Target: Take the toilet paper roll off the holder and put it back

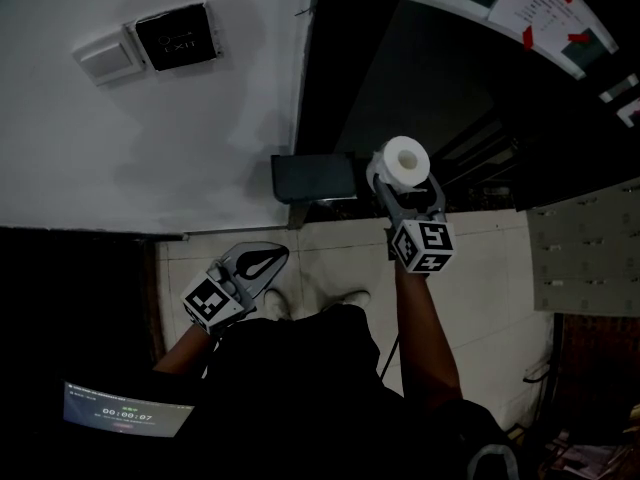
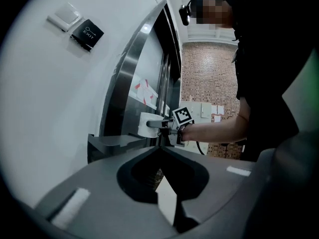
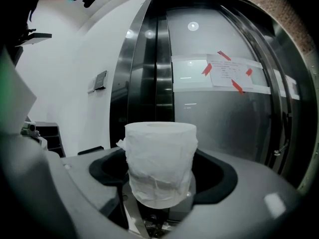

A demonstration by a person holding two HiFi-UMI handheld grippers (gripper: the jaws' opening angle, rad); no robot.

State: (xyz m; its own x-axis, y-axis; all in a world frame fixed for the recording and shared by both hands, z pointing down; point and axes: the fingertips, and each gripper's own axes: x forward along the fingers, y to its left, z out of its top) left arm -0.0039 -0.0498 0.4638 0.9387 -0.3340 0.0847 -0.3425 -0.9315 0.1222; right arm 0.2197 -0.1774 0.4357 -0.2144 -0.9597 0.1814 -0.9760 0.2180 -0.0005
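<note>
My right gripper (image 1: 408,180) is shut on a white toilet paper roll (image 1: 405,157) and holds it upright in the air, just right of the dark wall-mounted holder (image 1: 313,176). In the right gripper view the roll (image 3: 159,158) fills the gap between the two grey jaws, and its crinkled outer sheet is loose. The left gripper view shows the roll (image 2: 146,124) from the side, clear of the holder (image 2: 112,143). My left gripper (image 1: 268,259) hangs lower left of the holder, with its jaws closed tip to tip and nothing between them.
On the white wall above are a light switch plate (image 1: 108,56) and a black exit button (image 1: 178,36). A dark metal-and-glass door with a red-taped notice (image 1: 535,8) stands to the right. A lit screen (image 1: 125,408) sits at lower left and a perforated panel (image 1: 585,258) at right.
</note>
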